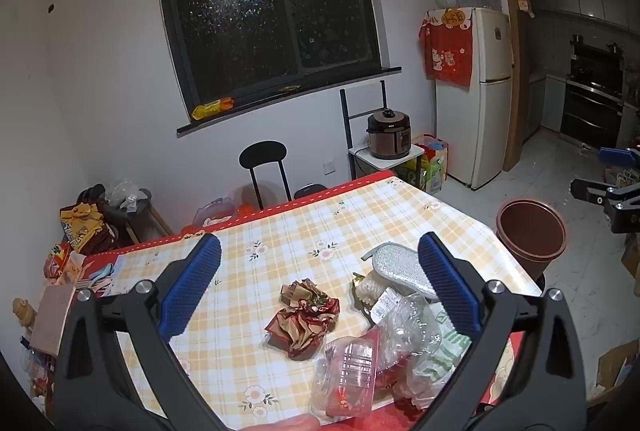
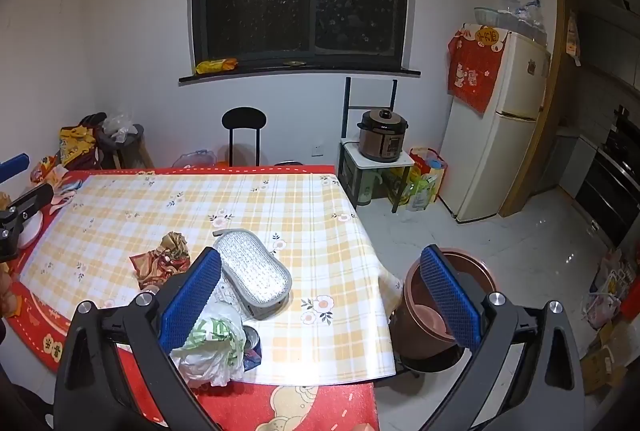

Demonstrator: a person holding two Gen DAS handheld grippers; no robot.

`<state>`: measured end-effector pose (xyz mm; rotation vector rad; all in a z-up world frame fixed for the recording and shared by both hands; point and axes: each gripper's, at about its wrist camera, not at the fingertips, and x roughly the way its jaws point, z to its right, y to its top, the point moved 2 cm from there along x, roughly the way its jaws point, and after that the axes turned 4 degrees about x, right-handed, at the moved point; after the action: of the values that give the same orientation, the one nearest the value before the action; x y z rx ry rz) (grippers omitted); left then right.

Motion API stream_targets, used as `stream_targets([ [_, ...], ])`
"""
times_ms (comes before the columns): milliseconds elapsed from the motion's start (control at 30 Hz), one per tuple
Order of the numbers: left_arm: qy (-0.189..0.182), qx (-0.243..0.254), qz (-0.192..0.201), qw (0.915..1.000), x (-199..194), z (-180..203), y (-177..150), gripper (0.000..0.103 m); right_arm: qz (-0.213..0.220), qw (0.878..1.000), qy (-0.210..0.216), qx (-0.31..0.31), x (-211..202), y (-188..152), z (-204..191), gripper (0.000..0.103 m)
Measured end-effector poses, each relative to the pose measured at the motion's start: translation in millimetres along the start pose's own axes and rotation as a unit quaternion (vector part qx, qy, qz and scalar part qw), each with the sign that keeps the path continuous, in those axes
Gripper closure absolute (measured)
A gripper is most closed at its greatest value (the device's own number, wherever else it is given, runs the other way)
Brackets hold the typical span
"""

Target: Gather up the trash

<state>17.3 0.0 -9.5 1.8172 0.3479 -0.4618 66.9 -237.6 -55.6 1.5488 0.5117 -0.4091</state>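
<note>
Both my left tongs and right tongs hang released, empty. Crumpled wrapper and plastic tray remain on bench below them; bin beside right tongs awaits everything.

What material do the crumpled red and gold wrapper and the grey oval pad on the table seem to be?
Crumpled red and gold wrapper: probably thin paper or foil; sharp creases, slight sheen. Grey oval pad: apparently woven metallic mesh with a fabric rim; it glitters.

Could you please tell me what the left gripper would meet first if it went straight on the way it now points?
Most likely the crumpled red-and-gold wrapper, lying on the checked tablecloth between the open left gripper fingers; depth is uncertain.
</note>
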Motion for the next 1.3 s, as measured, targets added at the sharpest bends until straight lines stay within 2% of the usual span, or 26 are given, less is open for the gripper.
stream_targets([
  [1300, -0.006, -0.010, 0.003, 0.9999, 1, -3, -3, 0.006, -0.005, 1.000, 0.000, -0.006, 10, 1, -9, 0.005],
])
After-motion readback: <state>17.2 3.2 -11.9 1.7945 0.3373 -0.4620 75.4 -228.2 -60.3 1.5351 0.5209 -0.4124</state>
